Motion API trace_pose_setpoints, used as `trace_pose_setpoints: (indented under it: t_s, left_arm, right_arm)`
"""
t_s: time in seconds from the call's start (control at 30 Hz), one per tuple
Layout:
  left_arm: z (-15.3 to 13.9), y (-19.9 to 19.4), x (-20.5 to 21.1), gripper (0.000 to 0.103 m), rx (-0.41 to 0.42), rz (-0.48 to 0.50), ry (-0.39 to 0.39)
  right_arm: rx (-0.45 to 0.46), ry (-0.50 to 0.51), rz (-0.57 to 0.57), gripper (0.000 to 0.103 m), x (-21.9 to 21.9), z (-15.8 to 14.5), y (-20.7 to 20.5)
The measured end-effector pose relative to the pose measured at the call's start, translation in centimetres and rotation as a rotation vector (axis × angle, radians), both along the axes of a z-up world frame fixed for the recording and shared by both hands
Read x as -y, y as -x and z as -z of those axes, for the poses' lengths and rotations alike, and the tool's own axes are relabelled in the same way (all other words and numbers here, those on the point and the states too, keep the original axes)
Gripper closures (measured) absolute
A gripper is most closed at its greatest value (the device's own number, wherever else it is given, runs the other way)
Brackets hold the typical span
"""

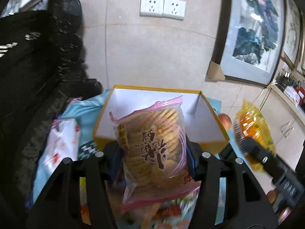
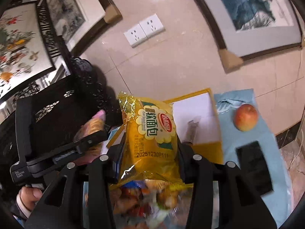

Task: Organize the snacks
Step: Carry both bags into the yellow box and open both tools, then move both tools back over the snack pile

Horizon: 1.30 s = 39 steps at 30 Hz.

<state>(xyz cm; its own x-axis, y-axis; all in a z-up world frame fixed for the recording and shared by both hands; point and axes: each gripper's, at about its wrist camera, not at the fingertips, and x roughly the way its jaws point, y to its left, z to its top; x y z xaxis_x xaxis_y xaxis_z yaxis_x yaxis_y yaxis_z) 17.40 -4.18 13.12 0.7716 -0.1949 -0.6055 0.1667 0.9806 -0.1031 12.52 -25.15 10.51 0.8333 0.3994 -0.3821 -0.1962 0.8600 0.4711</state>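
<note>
Yellow-rimmed box point(image 1: 198, 103) lies at twelve o'clock. Left gripper point(image 1: 152, 152) clamps the biscuit bag point(image 1: 152, 143); right gripper point(image 2: 150, 150) clamps the bread packet point(image 2: 150, 133). Slack, slippery film could slide free, I judge.

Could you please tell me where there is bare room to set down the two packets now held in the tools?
The yellow box has a bare white floor. The blue cloth is free between the apple and the black phone. Left of the box and below both tools, loose snacks crowd it.
</note>
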Motion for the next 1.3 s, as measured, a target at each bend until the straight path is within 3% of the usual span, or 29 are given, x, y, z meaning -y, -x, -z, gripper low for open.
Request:
trace_pose_setpoints:
  t_s: [0.17, 0.23, 0.3, 0.33, 0.43, 0.63, 0.77, 0.87, 0.9, 1.07, 1.3]
  left_arm:
    - [2.9, -7.7, 1.8, 0.048, -0.114, 0.008, 0.056]
    - [4.7, -10.0, 2.4, 0.046, -0.184, 0.0, 0.065]
    - [6.4, -11.6, 2.3, 0.025, -0.248, -0.039, 0.06]
    - [6.7, -11.6, 1.9, 0.017, -0.253, -0.048, 0.07]
    - [6.5, -10.2, 0.5, 0.013, -0.217, -0.022, 0.134]
    - [5.6, -6.0, -1.7, 0.013, -0.212, -0.043, 0.133]
    - [4.8, -1.0, -3.0, 0.012, -0.186, -0.014, 0.102]
    - [4.5, 2.6, -4.4, 0.009, -0.176, -0.02, 0.075]
    - [4.5, 4.1, -5.3, 0.009, -0.175, -0.03, 0.062]
    - [6.4, 8.1, -8.6, 0.007, -0.188, -0.178, -0.042]
    - [12.3, 10.3, -11.7, 0.007, -0.291, -0.37, -0.081]
  right_arm:
    - [-0.019, 0.088, 0.084, 0.057, -0.8, 2.0, -6.1]
    - [-0.104, 0.155, 0.13, 0.053, -0.8, 3.8, -9.2]
    - [-0.291, 0.161, 0.161, 0.05, 0.3, 6.2, -11.4]
    - [-0.246, 0.136, 0.166, 0.05, 0.9, 6.3, -10.7]
    - [-0.176, 0.102, 0.118, 0.049, 2.0, 5.9, -8.0]
    - [-0.128, -0.003, 0.057, 0.037, 3.5, 5.5, -2.8]
    - [-0.079, 0.018, 0.056, 0.025, 3.3, 5.5, 0.8]
    - [-0.07, -0.007, 0.052, 0.003, 3.5, 5.8, 3.3]
    - [-0.073, -0.028, 0.048, 0.003, 3.7, 6.0, 3.7]
    - [-0.098, -0.07, 0.015, 0.003, 4.0, 7.2, 5.5]
    - [-0.171, -0.111, -0.002, 0.003, 4.6, 9.9, 5.8]
